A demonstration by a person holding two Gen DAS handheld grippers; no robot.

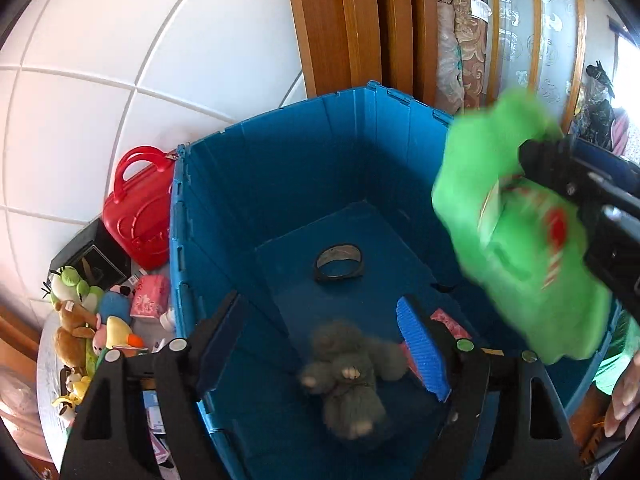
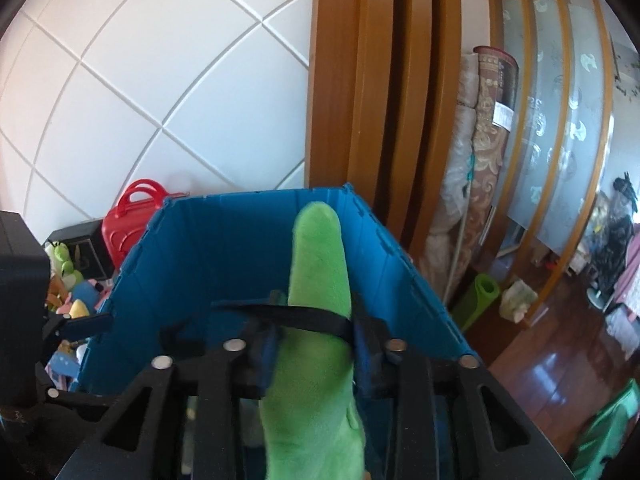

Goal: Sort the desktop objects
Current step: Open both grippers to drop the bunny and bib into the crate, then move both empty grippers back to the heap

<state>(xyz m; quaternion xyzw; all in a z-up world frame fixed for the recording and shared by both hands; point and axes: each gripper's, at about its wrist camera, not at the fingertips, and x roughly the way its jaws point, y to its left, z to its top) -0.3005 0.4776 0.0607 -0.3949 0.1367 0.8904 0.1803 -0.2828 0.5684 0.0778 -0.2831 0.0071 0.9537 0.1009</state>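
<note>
A deep blue crate (image 1: 288,176) stands in front of me; it also shows in the right wrist view (image 2: 224,248). My left gripper (image 1: 324,344) is open above the crate's inside. A grey furry plush (image 1: 348,376) is below and between its fingers, blurred. A black ring of tape (image 1: 339,262) lies on the crate floor. My right gripper (image 2: 312,340) is shut on a green plush toy (image 2: 316,312), held over the crate. The green plush (image 1: 516,224) also shows at the right of the left wrist view, blurred.
A red toy case (image 1: 138,208) stands left of the crate beside a pile of small plush toys (image 1: 88,320) and a pink tissue pack (image 1: 150,296). A white tiled wall (image 1: 120,60) and wooden door frame (image 1: 360,24) are behind. Rolled rugs (image 2: 480,152) lean at the right.
</note>
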